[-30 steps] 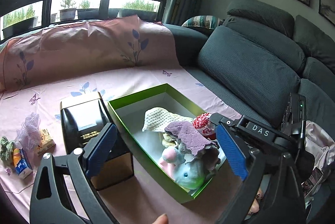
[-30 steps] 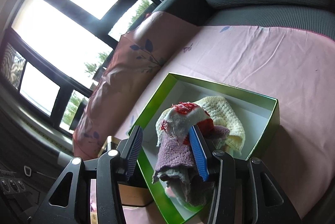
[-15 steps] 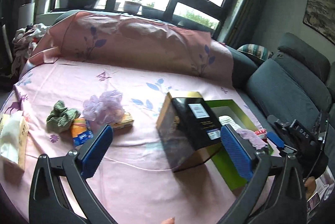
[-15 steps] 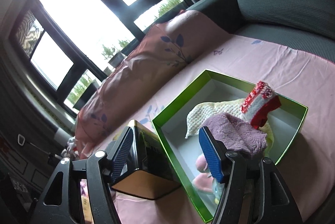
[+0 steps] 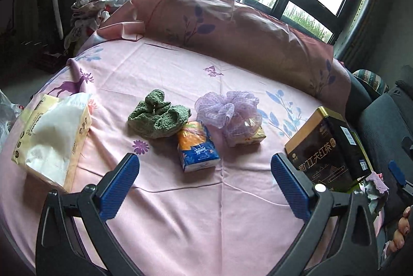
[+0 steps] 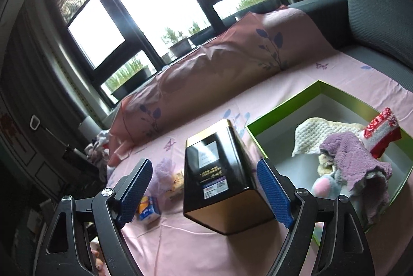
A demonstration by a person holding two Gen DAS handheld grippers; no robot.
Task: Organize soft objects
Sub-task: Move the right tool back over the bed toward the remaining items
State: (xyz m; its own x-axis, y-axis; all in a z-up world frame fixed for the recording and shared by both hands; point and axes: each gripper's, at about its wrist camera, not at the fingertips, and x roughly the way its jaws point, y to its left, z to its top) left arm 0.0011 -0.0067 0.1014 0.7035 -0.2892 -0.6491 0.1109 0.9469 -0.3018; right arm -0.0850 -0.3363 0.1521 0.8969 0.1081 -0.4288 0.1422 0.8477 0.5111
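Note:
In the left wrist view a green knitted piece (image 5: 157, 118) and a lilac mesh puff (image 5: 228, 109) lie on the pink sheet (image 5: 180, 211). My left gripper (image 5: 204, 188) is open and empty, above the sheet short of them. In the right wrist view a green box (image 6: 284, 108) holds a cream knit (image 6: 315, 131), a purple cloth (image 6: 353, 154), a red-white piece (image 6: 382, 131) and a plush toy (image 6: 322, 185). My right gripper (image 6: 204, 190) is open and empty, left of the box.
A black and gold tea tin (image 6: 219, 178) lies beside the box, also in the left wrist view (image 5: 327, 149). A tissue pack (image 5: 197, 147), a small yellow box (image 5: 247, 138) and a large tissue pack (image 5: 51, 139) lie on the sheet. A grey sofa (image 6: 379, 5) is at right.
My right gripper has let go of the purple cloth and red-white piece into the box, opened and drawn back left. My left gripper has swung left from the box toward the loose items.

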